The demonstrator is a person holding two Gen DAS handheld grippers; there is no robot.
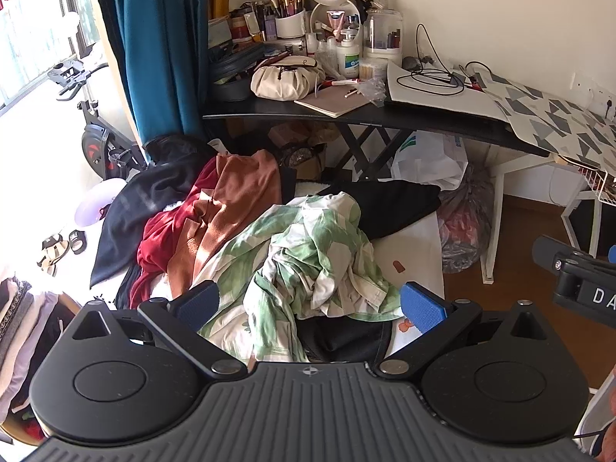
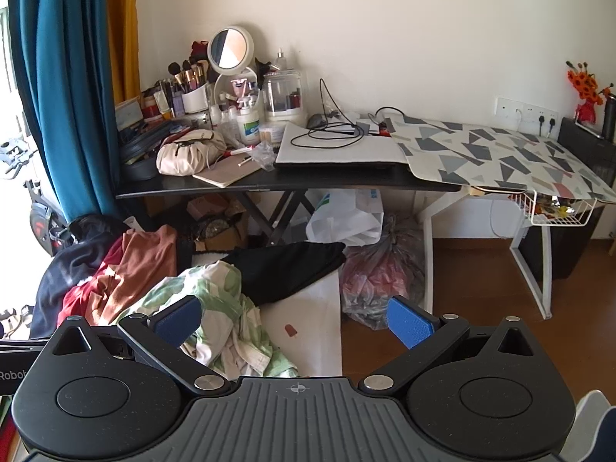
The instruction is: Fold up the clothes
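The left gripper (image 1: 312, 304) is held above the clothes pile with its blue-padded fingers (image 1: 422, 307) spread wide; nothing is between them. The right gripper (image 2: 294, 321) is likewise spread wide and empty, positioned further right, over the edge of the white sheet (image 2: 308, 331) and the wooden floor (image 2: 473, 300).

The clothes lie in a loose heap on the white sheet. Nearest the grippers is a crumpled green-and-white leaf-print garment (image 1: 308, 254), directly ahead of the left gripper's fingers. A black garment (image 1: 392, 204) lies just behind it, extending to the right. To the left are a rust-orange garment (image 1: 235, 200), a dark red garment (image 1: 161, 238) touching it, and a dark navy garment (image 1: 138, 200) at the far left of the heap. A further dark item (image 1: 346, 338) lies beneath the near edge of the leaf-print garment, close to the left gripper.

Behind the heap stands a black desk (image 2: 269, 183) carrying cosmetics, a round mirror (image 2: 229, 48), a cream pouch (image 2: 188, 156) and a notebook (image 2: 227, 171). A geometric-patterned cloth (image 2: 500, 154) covers the surface to the right. Plastic bags (image 2: 369, 269) sit under the desk. A teal curtain (image 2: 65, 88) hangs at far left.
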